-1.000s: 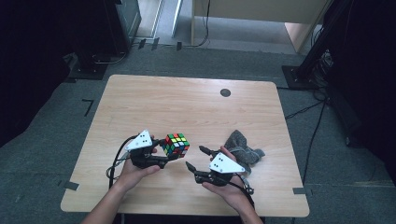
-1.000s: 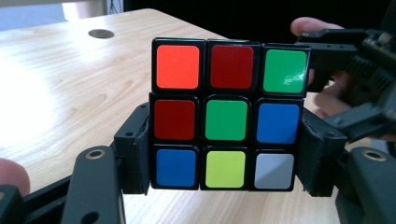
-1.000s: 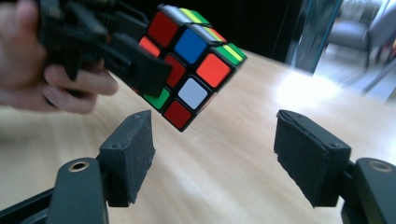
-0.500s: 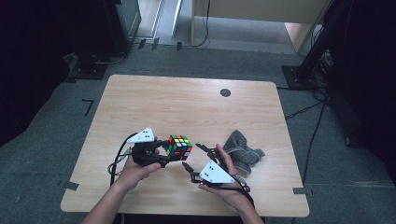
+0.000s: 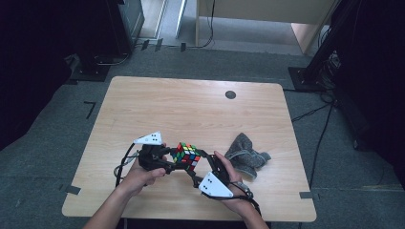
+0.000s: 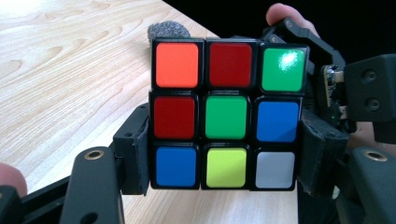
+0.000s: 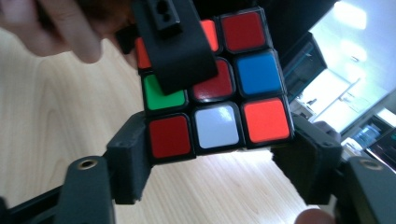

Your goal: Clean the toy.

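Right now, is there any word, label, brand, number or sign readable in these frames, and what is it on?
None can be read.
Puzzle cube: plain colour stickers, no logo or print.
Left gripper and right gripper: small dark dots on their grey plates, no characters.
Table: a dark round mark, no writing.
Grey cloth: no tag in view.
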A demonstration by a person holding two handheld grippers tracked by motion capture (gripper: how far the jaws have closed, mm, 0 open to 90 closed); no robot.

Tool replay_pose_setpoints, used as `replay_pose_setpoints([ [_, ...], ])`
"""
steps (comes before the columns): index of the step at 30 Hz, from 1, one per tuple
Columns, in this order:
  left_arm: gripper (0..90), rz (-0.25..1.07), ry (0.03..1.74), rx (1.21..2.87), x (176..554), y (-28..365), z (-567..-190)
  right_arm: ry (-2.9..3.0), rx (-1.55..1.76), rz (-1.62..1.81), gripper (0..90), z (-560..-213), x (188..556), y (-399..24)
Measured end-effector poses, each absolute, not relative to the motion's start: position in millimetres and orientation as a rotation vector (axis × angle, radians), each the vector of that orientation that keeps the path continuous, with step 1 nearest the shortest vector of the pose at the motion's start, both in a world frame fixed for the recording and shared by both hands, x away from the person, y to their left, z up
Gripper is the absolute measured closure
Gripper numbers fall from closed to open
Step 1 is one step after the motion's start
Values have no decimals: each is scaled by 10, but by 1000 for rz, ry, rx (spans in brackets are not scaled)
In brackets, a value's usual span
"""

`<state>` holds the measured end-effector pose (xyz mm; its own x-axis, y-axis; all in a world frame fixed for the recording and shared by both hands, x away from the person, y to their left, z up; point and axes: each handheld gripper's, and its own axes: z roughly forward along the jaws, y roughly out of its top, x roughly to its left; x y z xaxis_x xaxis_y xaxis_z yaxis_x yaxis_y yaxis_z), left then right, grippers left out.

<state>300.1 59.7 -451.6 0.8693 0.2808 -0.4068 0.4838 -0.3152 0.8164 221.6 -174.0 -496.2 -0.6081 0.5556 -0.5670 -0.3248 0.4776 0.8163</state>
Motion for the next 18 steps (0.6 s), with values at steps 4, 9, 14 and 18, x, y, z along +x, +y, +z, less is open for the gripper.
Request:
replay_pose_setpoints([
  [4,254,-198,572,1881,2980,593,-4491,1860,216,1277,343,-4951,2209,-1753],
  [9,162,-133,584,1830,2967,658,-4429,1875,278,1301,344,-4966,2225,-1803],
  [14,151,-57,590,1746,2957,773,-4366,1867,365,1314,344,-4946,2276,-1910],
  [18,141,136,621,1754,2942,831,-4433,1865,485,1370,344,-4893,2310,-2012],
])
